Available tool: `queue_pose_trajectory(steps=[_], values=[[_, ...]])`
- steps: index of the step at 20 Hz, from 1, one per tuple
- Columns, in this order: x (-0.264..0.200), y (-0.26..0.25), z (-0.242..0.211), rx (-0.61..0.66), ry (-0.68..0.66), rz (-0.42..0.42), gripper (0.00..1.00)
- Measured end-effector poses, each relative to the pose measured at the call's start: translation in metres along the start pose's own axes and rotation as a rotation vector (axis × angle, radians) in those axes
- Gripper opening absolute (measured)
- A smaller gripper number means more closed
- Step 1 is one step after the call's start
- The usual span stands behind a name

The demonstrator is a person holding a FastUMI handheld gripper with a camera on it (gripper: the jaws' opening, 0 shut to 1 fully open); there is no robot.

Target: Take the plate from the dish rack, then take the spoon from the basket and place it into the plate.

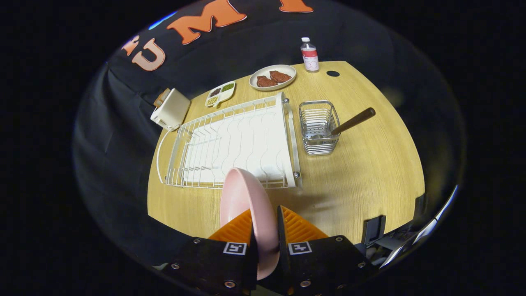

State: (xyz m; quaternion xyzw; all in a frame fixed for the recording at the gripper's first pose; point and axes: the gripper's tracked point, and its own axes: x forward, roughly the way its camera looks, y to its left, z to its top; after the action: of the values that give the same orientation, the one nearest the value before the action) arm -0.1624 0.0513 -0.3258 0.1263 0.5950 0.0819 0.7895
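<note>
A pink plate (242,197) stands on edge between my fingers, held up above the near part of the wooden table (370,176). My gripper (265,228) is shut on the plate's rim, one finger on each face. Beyond the plate lies the white wire dish rack (234,142), with no dishes in it. To the right of the rack stands a metal wire basket (318,127). A spoon with a brown handle (353,121) leans out of the basket toward the right, its bowl down inside.
Behind the rack sit a white toaster (170,110), a small divided dish of seeds (220,93), a plate with brown meat pieces (272,77) and a small bottle (310,55). Bare tabletop lies right of the rack and in front of the basket.
</note>
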Motion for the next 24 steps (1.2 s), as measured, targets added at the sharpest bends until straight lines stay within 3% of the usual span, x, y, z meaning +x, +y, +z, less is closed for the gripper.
queue_pose_trajectory(steps=[13, 17, 22, 24], values=[[0.059, 0.005, -0.049, 0.023, 0.051, 0.054, 0.23], [0.073, 0.007, -0.054, 0.082, 0.048, 0.080, 0.22], [0.088, -0.012, -0.051, 0.059, 0.033, -0.006, 0.32], [0.089, -0.021, -0.051, 0.019, 0.024, -0.051, 0.30]])
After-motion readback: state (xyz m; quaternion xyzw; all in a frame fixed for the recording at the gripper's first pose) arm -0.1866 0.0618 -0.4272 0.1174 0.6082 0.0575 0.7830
